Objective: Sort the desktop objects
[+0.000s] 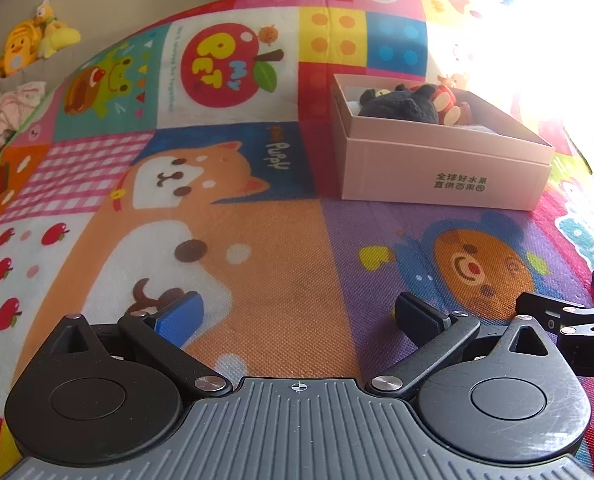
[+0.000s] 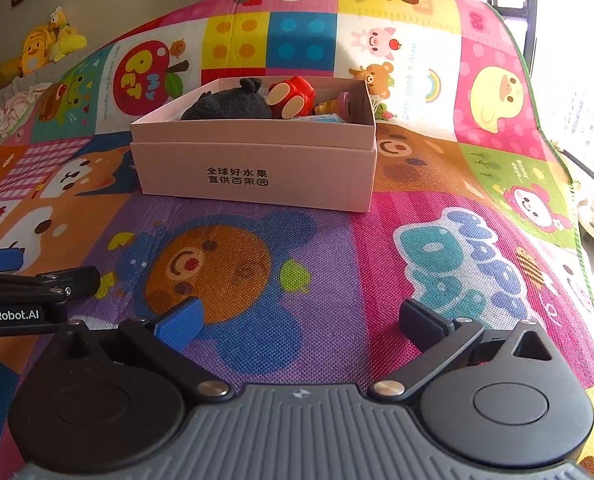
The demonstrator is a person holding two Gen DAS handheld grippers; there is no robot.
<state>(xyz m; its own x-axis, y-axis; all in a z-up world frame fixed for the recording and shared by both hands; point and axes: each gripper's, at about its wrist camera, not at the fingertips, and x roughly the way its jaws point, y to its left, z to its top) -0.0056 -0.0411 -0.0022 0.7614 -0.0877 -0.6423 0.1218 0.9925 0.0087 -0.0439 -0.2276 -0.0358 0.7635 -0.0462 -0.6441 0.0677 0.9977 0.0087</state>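
Foam-textured and bright with cartoon panels, the play mat (image 2: 337,240) covers nearly everything in both views: an apple marked "MY PET", a shiba puppy, a bear on purple, a yellow duck on pink. On it stands the pink cardboard box (image 2: 257,160), open at the top, with dark printed characters on its near wall; all places below are told from this box.

Inside the box, against its left half, lies a dark grey plush toy (image 2: 229,106). Just right of that plush, touching it, sits a red toy with round cream soles (image 2: 291,98). Further right within the box are some smaller pieces, one pink and one yellowish (image 2: 337,106), too small to name.

Nearer the camera than the box, well apart from it and over the purple bear panel, the right gripper (image 2: 299,322) hangs with its jaws spread wide and nothing between them. The left gripper (image 1: 297,318) is to the left of the box and nearer than it, over the orange puppy panel, likewise spread wide and empty; each gripper shows at the edge of the other's view.

Far left of the box, beyond the mat's edge, yellow stuffed animals (image 2: 49,44) rest on a grey ledge, with a bundle of pale cloth (image 1: 9,116) below them.
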